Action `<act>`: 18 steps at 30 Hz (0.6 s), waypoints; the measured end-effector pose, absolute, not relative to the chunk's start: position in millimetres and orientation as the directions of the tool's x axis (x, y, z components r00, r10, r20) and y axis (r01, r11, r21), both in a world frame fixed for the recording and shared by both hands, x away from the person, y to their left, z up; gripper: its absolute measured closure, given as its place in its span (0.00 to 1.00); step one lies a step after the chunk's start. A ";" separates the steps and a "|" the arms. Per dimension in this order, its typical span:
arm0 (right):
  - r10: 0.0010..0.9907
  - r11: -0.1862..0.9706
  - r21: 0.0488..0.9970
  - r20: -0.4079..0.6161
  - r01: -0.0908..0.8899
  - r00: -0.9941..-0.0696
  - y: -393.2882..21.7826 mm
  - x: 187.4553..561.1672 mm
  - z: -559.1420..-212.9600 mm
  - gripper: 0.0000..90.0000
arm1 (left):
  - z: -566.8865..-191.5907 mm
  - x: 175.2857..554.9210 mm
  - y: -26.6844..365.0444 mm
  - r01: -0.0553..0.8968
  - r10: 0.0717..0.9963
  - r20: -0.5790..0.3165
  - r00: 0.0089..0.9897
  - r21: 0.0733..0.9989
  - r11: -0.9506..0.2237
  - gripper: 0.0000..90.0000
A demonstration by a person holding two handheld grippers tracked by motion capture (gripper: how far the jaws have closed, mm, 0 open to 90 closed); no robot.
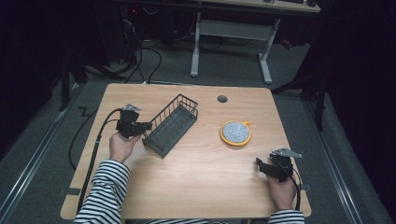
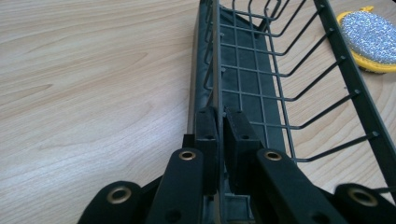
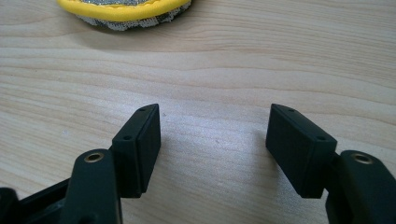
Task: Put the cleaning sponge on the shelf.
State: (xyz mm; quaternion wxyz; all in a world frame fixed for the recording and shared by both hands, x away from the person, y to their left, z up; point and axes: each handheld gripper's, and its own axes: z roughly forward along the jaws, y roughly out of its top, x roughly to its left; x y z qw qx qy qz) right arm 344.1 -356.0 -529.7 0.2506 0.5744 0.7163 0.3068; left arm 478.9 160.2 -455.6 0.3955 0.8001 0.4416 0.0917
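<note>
Wire basket (image 1: 171, 125) on table (image 1: 196, 186), end wall pinched by left gripper (image 2: 220, 122); right gripper (image 3: 214, 135) spread, empty, near yellow-rimmed scrubber (image 1: 236, 133).

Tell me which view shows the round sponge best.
The high view: the whole sponge lies in sight on the table, right of the wire basket. The left gripper view gives one part at its corner; the right gripper view gives its yellow edge.
</note>
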 end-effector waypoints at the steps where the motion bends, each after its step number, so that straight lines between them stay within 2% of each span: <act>1: 0.976 0.154 0.728 -0.008 0.668 -0.215 -356.1 344.2 -529.8 0.40 | -455.6 478.8 159.0 0.633 0.778 -0.203 0.595 0.714 -0.298 0.95; 18: 0.976 0.158 0.728 -0.013 0.667 -0.217 -355.5 344.2 -529.9 0.40 | -455.8 470.7 134.6 0.620 0.760 -0.202 0.618 0.719 -0.314 0.95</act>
